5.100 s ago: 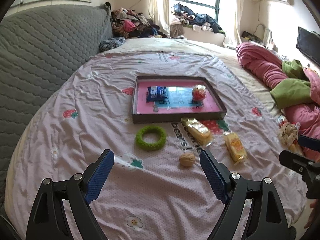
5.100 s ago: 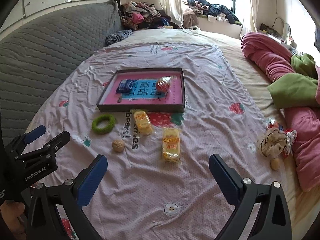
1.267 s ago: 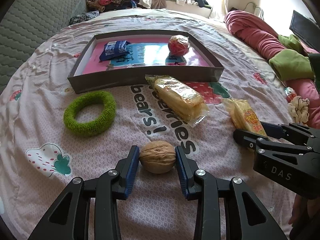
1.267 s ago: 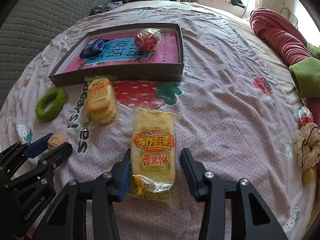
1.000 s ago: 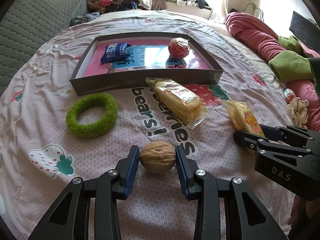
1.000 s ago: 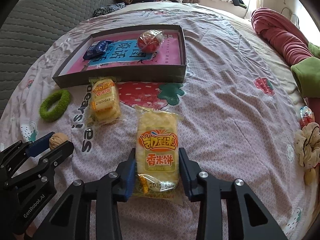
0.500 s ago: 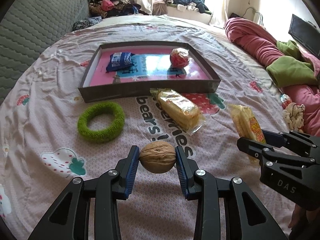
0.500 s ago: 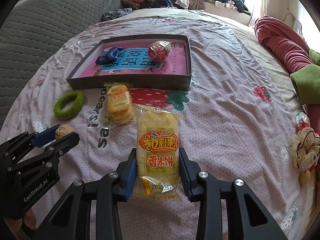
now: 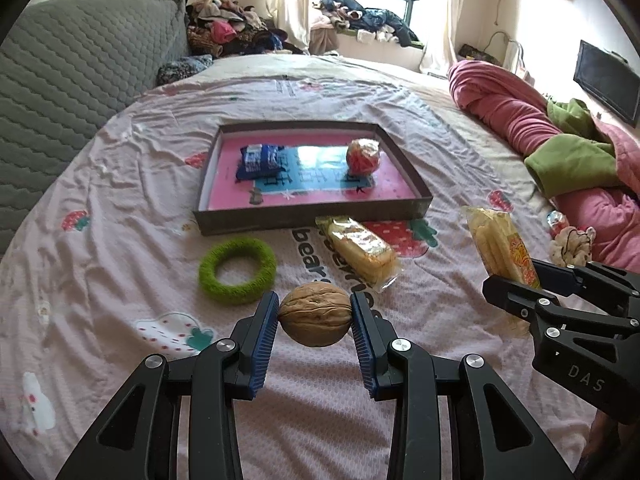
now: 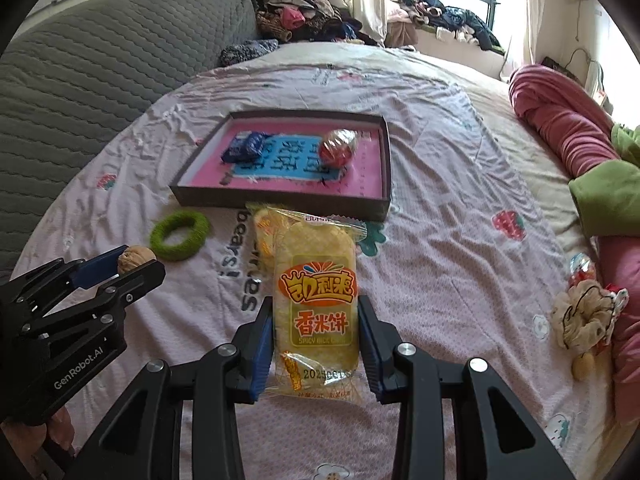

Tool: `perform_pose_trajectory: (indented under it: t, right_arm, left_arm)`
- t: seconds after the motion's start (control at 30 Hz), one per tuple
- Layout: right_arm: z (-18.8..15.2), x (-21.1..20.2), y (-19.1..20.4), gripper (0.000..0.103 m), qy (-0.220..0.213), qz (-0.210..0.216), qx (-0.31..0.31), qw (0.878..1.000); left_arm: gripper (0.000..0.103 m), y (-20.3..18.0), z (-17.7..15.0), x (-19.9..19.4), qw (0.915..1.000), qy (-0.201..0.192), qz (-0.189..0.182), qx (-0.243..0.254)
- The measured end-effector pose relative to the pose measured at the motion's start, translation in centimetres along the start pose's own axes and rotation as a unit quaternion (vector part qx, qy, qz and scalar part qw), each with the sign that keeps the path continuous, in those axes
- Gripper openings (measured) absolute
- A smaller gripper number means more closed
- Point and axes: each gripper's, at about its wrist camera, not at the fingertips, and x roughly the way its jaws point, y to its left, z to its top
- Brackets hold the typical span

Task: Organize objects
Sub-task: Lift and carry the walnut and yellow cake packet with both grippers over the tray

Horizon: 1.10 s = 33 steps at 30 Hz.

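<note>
My left gripper [image 9: 315, 322] is shut on a brown walnut [image 9: 315, 320] and holds it above the pink bedspread. My right gripper [image 10: 316, 336] is shut on a yellow rice cracker packet [image 10: 315, 300], lifted off the bed; it also shows in the left wrist view [image 9: 500, 244]. A dark tray [image 9: 312, 216] with a pink floor lies ahead, holding a blue snack packet [image 9: 258, 160] and a red wrapped ball [image 9: 362, 156]. A green ring [image 9: 238, 266] and a second yellow packet [image 9: 360, 252] lie on the bed in front of the tray.
A grey quilted headboard [image 9: 72, 68] stands at the left. A pink and green duvet [image 9: 560, 152] is bunched at the right, with a scrunchie [image 10: 584, 316] beside it. Clothes are piled at the back near the window [image 9: 240, 36].
Both grippers have risen and drawn back from the bed, carrying the walnut and the rice cracker packet. Five seconds ago both were open and empty.
</note>
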Motion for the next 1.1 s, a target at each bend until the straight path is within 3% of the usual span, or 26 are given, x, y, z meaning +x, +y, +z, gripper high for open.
perform_pose_trajectory:
  t: [0.63,1.1]
  right_arm:
    - [2.4,-9.1,3.9,0.039,-0.071,0.004,-0.023,0.997]
    - [3.9,-14.4,4.9,0.039,-0.111,-0.001,-0.030,0.993]
  left_arm:
    - [0.038,1.2,2.1,-9.3,0.9983,-0.057,0.014,-0.002]
    - [0.038,0.4,4.7,-13.6,0.9961,-0.086,0.016,0.005]
